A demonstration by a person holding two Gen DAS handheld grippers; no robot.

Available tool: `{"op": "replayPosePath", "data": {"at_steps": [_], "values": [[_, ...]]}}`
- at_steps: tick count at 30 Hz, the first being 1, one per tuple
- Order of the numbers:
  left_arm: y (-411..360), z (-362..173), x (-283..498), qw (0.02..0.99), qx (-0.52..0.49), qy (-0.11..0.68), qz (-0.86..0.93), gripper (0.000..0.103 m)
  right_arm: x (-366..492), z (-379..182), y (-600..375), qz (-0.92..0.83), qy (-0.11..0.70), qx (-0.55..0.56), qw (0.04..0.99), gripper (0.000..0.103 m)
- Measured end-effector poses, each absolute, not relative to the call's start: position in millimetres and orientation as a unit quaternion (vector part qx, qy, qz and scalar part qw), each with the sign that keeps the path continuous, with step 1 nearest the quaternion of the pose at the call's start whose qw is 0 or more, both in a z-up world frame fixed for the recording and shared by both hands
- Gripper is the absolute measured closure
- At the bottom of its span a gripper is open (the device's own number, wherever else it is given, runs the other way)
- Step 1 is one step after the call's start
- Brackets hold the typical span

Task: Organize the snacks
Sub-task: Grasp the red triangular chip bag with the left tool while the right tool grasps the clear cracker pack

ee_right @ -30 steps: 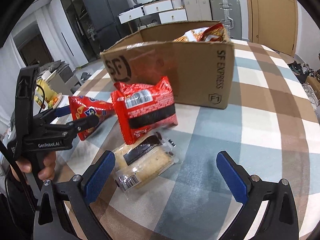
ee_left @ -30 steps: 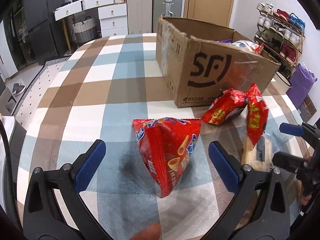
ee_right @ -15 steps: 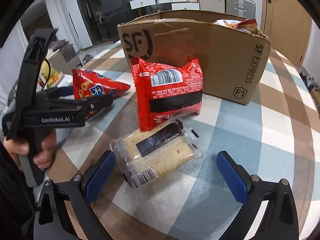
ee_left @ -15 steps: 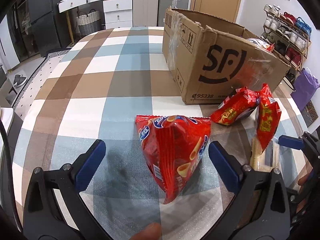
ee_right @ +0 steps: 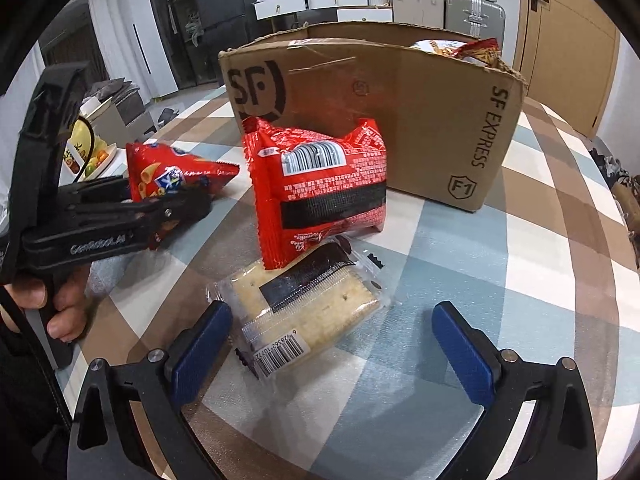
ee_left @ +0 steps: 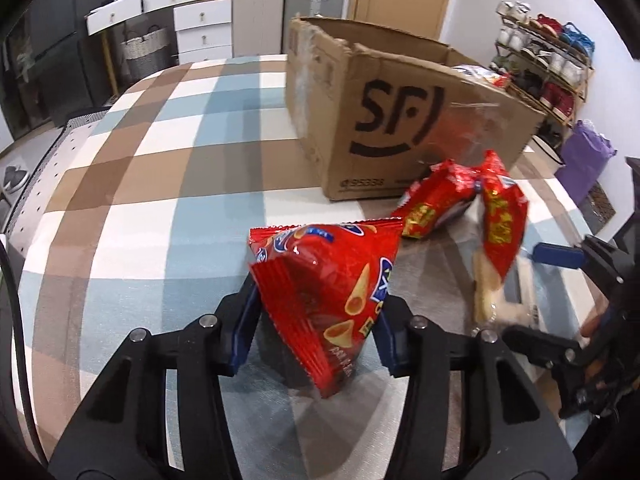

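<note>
My left gripper (ee_left: 316,328) is shut on a red cone-snack bag (ee_left: 332,280), its blue pads pressed against both sides; the bag also shows in the right wrist view (ee_right: 168,176), held by the left gripper (ee_right: 176,208). My right gripper (ee_right: 332,344) is open, its fingers on either side of a clear cracker pack (ee_right: 304,316) lying on the table. A red biscuit pack (ee_right: 320,188) stands just behind the crackers, leaning toward the open cardboard SF box (ee_right: 380,100). The box (ee_left: 400,120) holds other snack bags.
The checked tablecloth (ee_left: 160,160) covers the table. A second red pack (ee_left: 436,204) lies by the box's front corner. Shoe rack (ee_left: 552,64), drawers and suitcases (ee_left: 256,8) stand beyond the table. Free tablecloth lies to the right of the crackers (ee_right: 500,260).
My left gripper has closed from wide open onto the cone-snack bag. My right gripper has moved forward, so the cracker pack now sits between its open fingers.
</note>
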State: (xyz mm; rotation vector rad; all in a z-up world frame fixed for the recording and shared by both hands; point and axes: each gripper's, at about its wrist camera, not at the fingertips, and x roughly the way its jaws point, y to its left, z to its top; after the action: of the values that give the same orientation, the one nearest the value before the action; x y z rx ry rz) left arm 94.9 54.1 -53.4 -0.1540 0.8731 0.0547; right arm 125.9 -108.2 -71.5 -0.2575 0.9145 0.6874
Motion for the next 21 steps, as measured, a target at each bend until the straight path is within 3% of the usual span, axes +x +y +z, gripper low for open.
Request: {"op": "replayPosePath", "data": {"at_steps": [12,21], "values": [[39.2,-44.0,84.0,0.910,-0.057,0.409,0.017,0.056,131.7,-69.6,-104.2,0.316,0.446,-0.080,0.834,0.001],[42.7,-44.6,82.3,0.909,-0.065,0.411,0.014,0.056,132.0,-72.4,-89.7,0.274,0.448,-0.128,0.841,0.001]]}}
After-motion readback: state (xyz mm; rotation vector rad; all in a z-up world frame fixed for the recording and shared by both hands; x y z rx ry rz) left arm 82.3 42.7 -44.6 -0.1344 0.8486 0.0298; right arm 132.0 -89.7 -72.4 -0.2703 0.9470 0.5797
